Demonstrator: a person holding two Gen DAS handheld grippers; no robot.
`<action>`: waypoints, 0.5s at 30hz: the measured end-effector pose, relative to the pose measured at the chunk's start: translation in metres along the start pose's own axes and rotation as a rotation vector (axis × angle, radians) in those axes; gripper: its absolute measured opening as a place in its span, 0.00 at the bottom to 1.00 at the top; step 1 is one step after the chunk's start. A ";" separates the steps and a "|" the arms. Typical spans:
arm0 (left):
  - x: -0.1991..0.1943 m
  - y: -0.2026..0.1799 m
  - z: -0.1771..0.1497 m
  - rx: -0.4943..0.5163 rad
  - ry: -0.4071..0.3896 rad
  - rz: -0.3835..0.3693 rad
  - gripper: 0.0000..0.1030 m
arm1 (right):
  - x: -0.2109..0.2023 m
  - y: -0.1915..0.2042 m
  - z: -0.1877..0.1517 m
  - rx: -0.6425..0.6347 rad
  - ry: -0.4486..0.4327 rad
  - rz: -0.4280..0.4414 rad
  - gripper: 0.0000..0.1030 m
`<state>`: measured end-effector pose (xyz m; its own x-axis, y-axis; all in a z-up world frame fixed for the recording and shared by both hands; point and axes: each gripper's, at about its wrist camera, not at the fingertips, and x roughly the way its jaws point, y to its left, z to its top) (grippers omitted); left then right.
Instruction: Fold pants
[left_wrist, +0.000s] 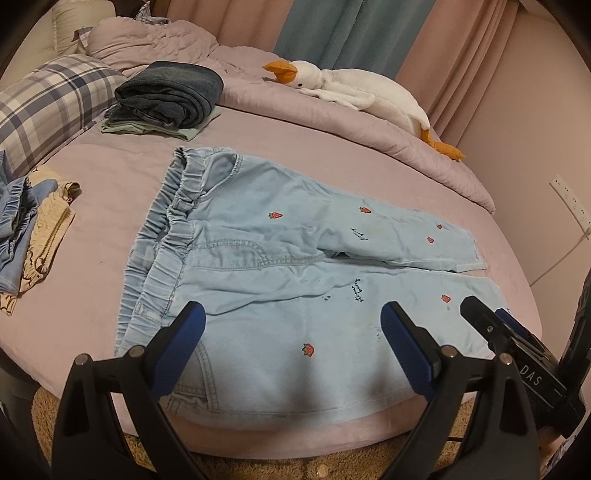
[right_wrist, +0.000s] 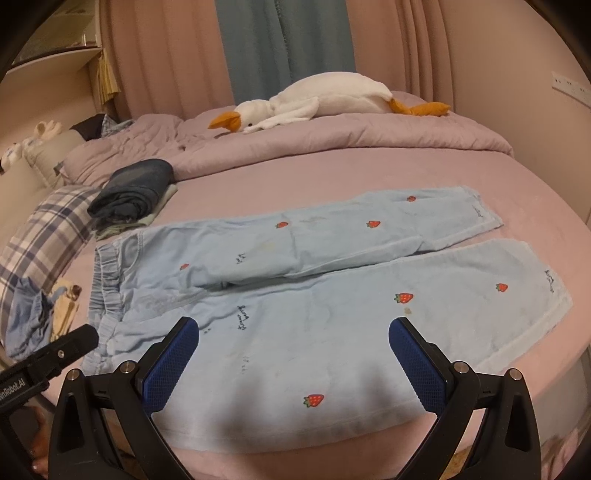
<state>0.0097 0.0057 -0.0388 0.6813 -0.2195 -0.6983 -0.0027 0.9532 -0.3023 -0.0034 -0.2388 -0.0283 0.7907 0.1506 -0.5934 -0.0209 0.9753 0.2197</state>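
2 hand-held grippers hovered over the near edge of a round bed (left_wrist: 332, 122) covered in a pink sheet. The left gripper (left_wrist: 291, 325) had its blue-padded fingers (left_wrist: 184, 339) spread wide with nothing between them, and the right gripper (right_wrist: 293, 339) was spread wide and empty as well. The light blue pants (right_wrist: 314, 280) lay flat and unfolded on the sheet just ahead of both grippers, waistband to the left and both legs stretched to the right, the far leg angled slightly across the near one at the crotch. Red strawberry prints dotted the fabric. Beyond the waistband sat a stack of folded dark clothes (left_wrist: 170, 96), beside a plaid pillow (left_wrist: 48, 99). A plush goose (right_wrist: 306, 99) lay on the bunched quilt at the far side. More loose clothes (left_wrist: 26, 229) lay well apart to the left.
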 end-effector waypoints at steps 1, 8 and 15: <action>0.001 -0.001 0.000 0.001 0.001 0.002 0.93 | 0.001 -0.001 0.000 0.004 -0.001 0.000 1.00; 0.012 -0.003 0.007 0.003 0.039 0.012 0.89 | 0.007 -0.009 0.003 0.023 0.022 -0.001 0.93; 0.008 -0.010 0.029 0.025 0.037 0.001 0.87 | -0.001 -0.016 0.018 0.037 0.012 -0.017 0.93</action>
<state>0.0365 0.0005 -0.0224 0.6541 -0.2252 -0.7221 0.0148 0.9583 -0.2854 0.0076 -0.2571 -0.0170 0.7832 0.1362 -0.6067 0.0153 0.9712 0.2377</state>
